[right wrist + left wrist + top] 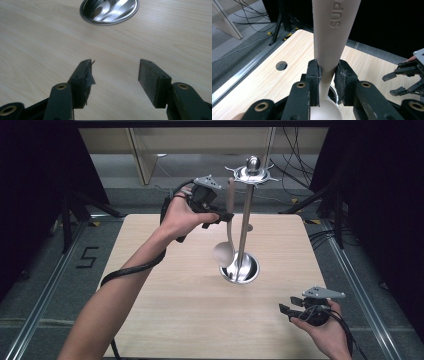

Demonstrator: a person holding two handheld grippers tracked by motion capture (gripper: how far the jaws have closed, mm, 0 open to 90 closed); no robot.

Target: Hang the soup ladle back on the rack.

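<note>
A beige spoon point(228, 227) hangs upright beside the steel utensil stand point(245, 220), bowl down near the stand's round base point(241, 270). My left gripper point(222, 216) is shut on its handle, raised above the table's far middle. In the left gripper view the spoon's handle point(332, 37) runs up between the two pads point(315, 75), which press on it, and the bowl point(325, 110) shows below. My right gripper point(290, 307) rests low at the table's near right, open with nothing between its fingers point(83, 77); its own view looks toward the stand's base point(110, 11).
The wooden table point(190, 310) has a small round hole point(281, 65) near its far edge. The stand's hooked top ring point(252, 172) sits above the spoon's handle end. Dark curtains, cables and metal floor rails surround the table.
</note>
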